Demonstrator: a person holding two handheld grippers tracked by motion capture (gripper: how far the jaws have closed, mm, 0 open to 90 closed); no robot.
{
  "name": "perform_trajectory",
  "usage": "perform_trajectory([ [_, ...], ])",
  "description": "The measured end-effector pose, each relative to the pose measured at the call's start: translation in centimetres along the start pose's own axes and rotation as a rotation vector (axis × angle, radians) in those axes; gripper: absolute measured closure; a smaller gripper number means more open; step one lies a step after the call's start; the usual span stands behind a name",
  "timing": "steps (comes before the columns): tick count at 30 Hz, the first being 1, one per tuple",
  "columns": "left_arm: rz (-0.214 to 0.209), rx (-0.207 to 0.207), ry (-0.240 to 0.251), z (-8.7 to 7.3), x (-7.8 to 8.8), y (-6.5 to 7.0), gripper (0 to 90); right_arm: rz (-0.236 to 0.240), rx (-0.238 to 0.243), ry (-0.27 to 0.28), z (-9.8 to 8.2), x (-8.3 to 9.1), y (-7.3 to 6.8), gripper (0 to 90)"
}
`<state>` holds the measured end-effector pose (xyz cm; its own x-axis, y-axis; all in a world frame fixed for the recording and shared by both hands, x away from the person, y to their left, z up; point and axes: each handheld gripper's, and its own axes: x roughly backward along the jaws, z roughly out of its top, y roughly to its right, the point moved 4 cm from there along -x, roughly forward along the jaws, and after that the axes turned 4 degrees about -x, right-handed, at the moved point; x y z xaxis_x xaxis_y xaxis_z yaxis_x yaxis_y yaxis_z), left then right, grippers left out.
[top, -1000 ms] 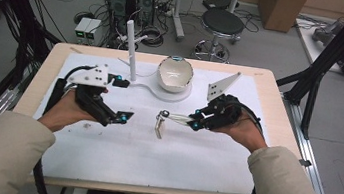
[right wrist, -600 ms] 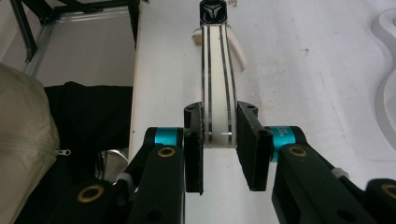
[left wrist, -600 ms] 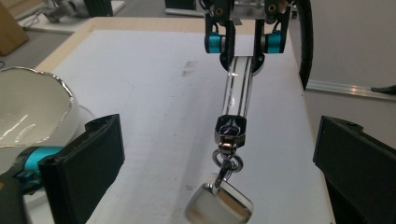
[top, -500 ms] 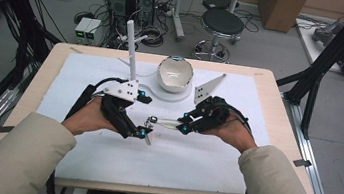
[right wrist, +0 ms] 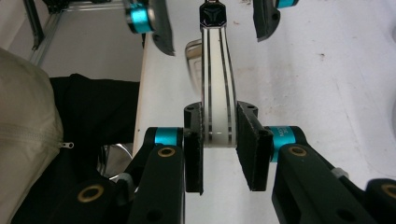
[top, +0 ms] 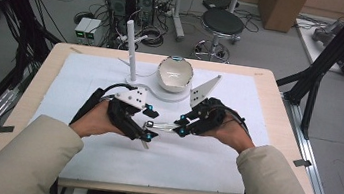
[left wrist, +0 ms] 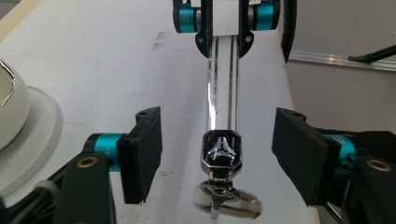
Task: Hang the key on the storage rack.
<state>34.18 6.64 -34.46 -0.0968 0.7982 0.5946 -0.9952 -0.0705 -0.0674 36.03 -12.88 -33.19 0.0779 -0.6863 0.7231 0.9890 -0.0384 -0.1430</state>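
Note:
A utensil (top: 162, 125) with a white, chrome-edged handle (right wrist: 214, 84), a black collar (left wrist: 222, 148) and a shiny metal head (left wrist: 226, 205) hangs level just above the white mat. My right gripper (top: 182, 124) is shut on the far end of the handle, and the right gripper view shows its pads (right wrist: 194, 154) pressed against both sides. My left gripper (top: 148, 122) is open at the head end. Its jaws stand wide on either side of the black collar without touching it, as the left gripper view (left wrist: 222, 140) shows.
A white bowl (top: 175, 73) rests on a round white base (top: 174, 97) behind the grippers. A white upright post (top: 131, 46) stands to the bowl's left. The white mat (top: 201, 166) covers the wooden table (top: 279, 106). A person's sleeves come in from the bottom.
My left gripper has moved right, from the left of the mat to the utensil's head end, and stays open. My right gripper has carried the utensil slightly left toward it.

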Motion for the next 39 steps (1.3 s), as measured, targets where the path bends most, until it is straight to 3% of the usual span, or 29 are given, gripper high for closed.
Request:
perform_trajectory([
  [6,-0.007,-0.002,-0.022,-0.2,-0.1,0.0,49.9,0.002,0.011,-0.007,0.1,-0.1,-0.1,74.0],
  [7,-0.008,-0.004,-0.024,-0.2,-0.1,-0.1,56.0,0.007,0.014,0.0,0.1,-0.2,-0.1,74.0],
  [13,-0.019,-0.017,-0.033,-0.4,-0.2,0.1,72.2,-0.002,0.02,-0.001,0.2,-0.2,-0.1,74.0],
  [24,-0.007,-0.048,-0.032,-0.4,-0.2,0.0,74.0,0.005,0.029,0.021,0.0,-0.2,0.2,73.4],
  [25,-0.006,-0.051,-0.029,-0.4,-0.2,0.0,74.1,0.02,0.05,0.036,0.0,-0.2,0.2,64.3],
  [26,0.001,-0.061,-0.029,-0.4,-0.2,0.0,74.1,0.02,0.05,0.036,0.0,-0.2,0.2,64.3],
  [27,0.006,-0.058,-0.018,-0.4,-0.1,0.0,74.1,0.032,0.058,0.065,0.1,-0.2,0.2,46.8],
  [28,0.005,-0.053,-0.01,-0.3,0.0,0.0,74.1,0.008,0.061,0.092,0.2,-0.2,0.2,33.0],
  [29,0.007,-0.05,-0.001,-0.3,0.2,-0.1,74.1,-0.081,0.071,0.109,0.2,0.0,0.5,18.3],
  [30,0.011,-0.04,0.008,-0.4,0.4,-0.2,74.1,-0.11,0.054,0.129,0.2,0.2,0.7,12.3],
  [32,0.025,-0.032,0.024,-0.4,0.9,-0.5,74.1,-0.128,0.033,0.158,0.1,0.5,0.9,9.9],
  [33,0.034,-0.022,0.028,-0.5,1.2,-0.7,74.1,-0.139,0.019,0.21,0.0,0.8,1.1,9.4],
  [34,0.041,-0.013,0.041,-0.6,1.5,-0.9,74.1,-0.176,-0.037,0.294,-0.4,1.5,1.7,0.6],
  [35,0.051,-0.005,0.05,-0.7,1.8,-1.1,74.1,-0.176,-0.037,0.294,-0.4,1.5,1.7,0.6],
  [36,0.061,0.008,0.06,-0.7,2.2,-1.4,74.1,-0.208,-0.052,0.306,-0.7,1.9,2.0,0.5],
  [37,0.071,0.015,0.075,-0.8,2.6,-1.6,74.1,-0.24,-0.071,0.35,-1.4,2.7,2.2,0.5],
  [39,0.09,0.04,0.109,-1.0,3.4,-2.2,74.1,-0.244,-0.088,0.382,-1.7,3.1,2.2,0.5],
])
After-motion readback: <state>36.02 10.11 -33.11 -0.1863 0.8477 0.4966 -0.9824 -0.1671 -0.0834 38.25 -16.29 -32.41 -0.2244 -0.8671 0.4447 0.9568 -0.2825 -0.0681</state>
